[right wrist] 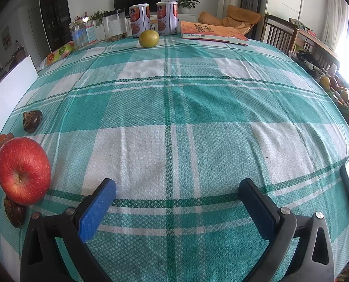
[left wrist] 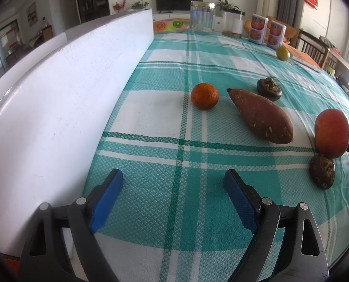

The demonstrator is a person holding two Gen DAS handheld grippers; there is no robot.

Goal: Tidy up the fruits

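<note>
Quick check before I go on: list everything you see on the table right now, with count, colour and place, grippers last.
tablecloth: 1, teal and white plaid, covers table
white board: 1, white, upright along left edge
orange: 1, orange, near board
sweet potato: 1, reddish brown, middle
apple: 1, red, near front
dark brown pieces: 2, beside sweet potato and apple
yellow-green fruit: 1, far side
cans: 2, far edge
clear jars: 2, far edge
book: 1, orange, far right
left hand-held gripper: open, empty
right hand-held gripper: open, empty

a red apple (right wrist: 23, 170) lay on its side at the near left, stem end showing; an orange (left wrist: 204, 95) sat farther left; a yellow-green citrus (right wrist: 149, 38) rested far back.
</note>
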